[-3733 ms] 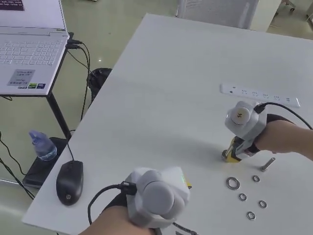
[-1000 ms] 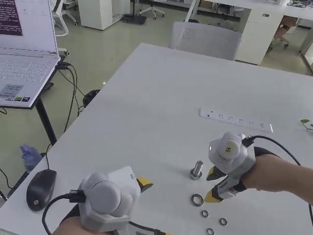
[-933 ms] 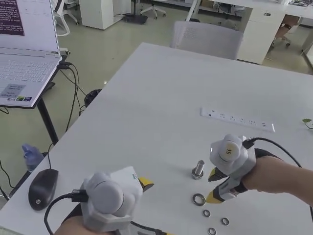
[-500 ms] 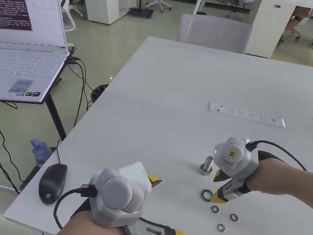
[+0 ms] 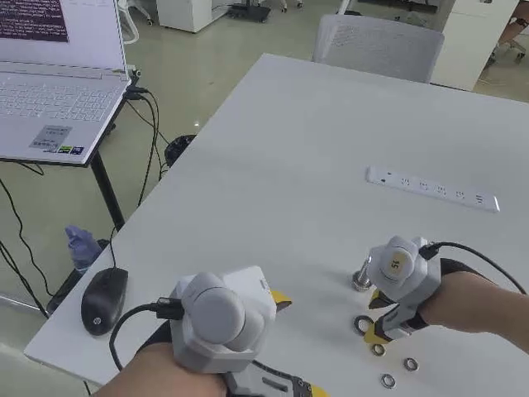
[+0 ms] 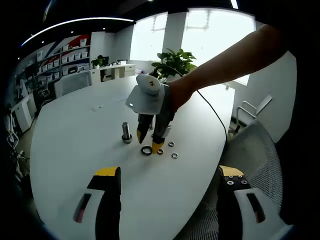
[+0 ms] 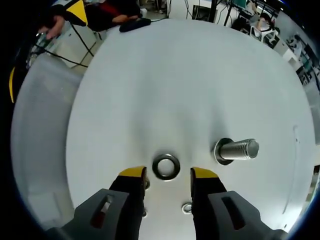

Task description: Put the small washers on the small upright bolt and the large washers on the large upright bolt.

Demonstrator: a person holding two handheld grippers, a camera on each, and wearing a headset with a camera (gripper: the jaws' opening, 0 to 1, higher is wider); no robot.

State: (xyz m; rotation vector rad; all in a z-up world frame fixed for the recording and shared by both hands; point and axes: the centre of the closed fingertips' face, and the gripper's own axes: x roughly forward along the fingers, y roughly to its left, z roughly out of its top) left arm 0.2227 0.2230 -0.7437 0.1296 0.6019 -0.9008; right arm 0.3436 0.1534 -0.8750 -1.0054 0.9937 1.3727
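Open office, white desk (image 5: pixel 314 149); laptop (image 5: pixel 58 91) on a side stand at 10 o'clock, mouse (image 5: pixel 103 299) at the desk's 8 o'clock corner, power strip (image 5: pixel 431 188) at 2 o'clock.

Near the desk's 5 o'clock edge, the bolt (image 7: pixel 237 149), upright on its head, thread up; presumably set so to let washers drop over it. At its 6 o'clock in the head view, flat on the desk, the large washer (image 7: pixel 166 166). At 4 to 5 o'clock of that, three small washers (image 5: pixel 411 364), loose and apart.

Right gripper (image 7: pixel 168 173) pitched down over the large washer, jaws at a middling spread and empty. One tip at 9 o'clock of the ring, the other at 3; likely placed so for a pinch across the rim. Large washer in the gap at the tip line, just beside both tips; contact not to be told. In the right gripper view, bolt at 3 o'clock of the large washer, near.

Left gripper (image 6: pixel 169 171) held back at 9 o'clock of all this, jaws wide and empty, probably to keep out of the way.
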